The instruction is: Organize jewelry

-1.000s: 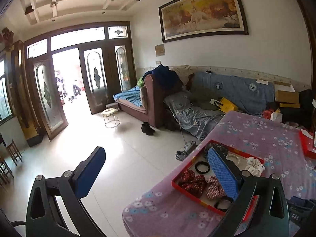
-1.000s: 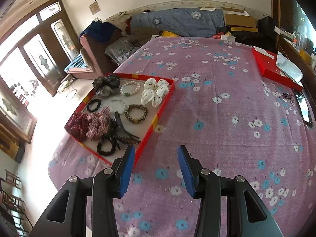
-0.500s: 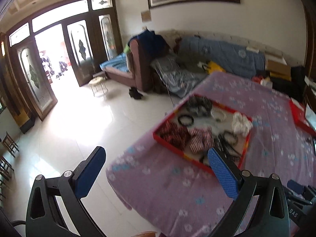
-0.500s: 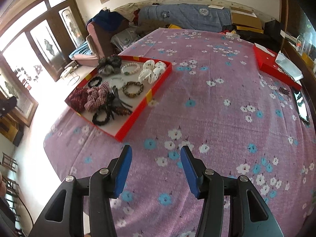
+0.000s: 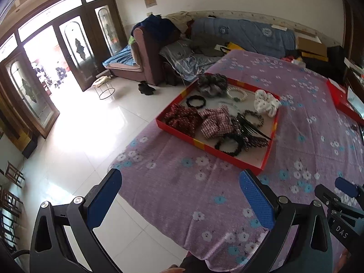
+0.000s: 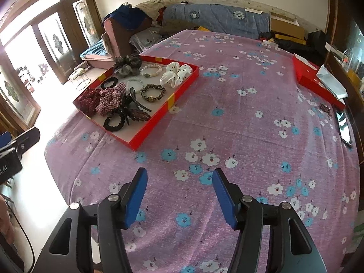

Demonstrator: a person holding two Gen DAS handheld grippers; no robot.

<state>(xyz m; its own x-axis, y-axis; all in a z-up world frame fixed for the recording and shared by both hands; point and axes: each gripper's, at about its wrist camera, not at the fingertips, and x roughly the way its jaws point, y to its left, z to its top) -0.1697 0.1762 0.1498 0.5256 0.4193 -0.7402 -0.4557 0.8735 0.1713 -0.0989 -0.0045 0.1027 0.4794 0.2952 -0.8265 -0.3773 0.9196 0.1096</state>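
A red tray (image 5: 268, 157) (image 6: 182, 91) sits on the purple flowered tablecloth (image 6: 238, 125) at its left side. It holds scrunchies, bracelets and hair clips: a white scrunchie (image 6: 176, 74), a pearl bracelet (image 6: 151, 69), a leopard-print scrunchie (image 6: 152, 92), a plaid scrunchie (image 6: 111, 99), a black hair tie (image 6: 115, 122). My left gripper (image 5: 179, 182) is open and empty, near the cloth's front-left edge, short of the tray. My right gripper (image 6: 179, 182) is open and empty above the cloth, near the front.
A red lid (image 6: 316, 82) with a white bag on it lies at the table's right edge. A dark phone-like thing (image 6: 344, 129) and a small dark trinket (image 6: 324, 108) lie near it. A sofa (image 5: 238, 34) stands behind the table. Tiled floor lies to the left.
Both grippers have pulled back and tilted down toward the table. The tray now sits farther ahead in both views. Both stay open.
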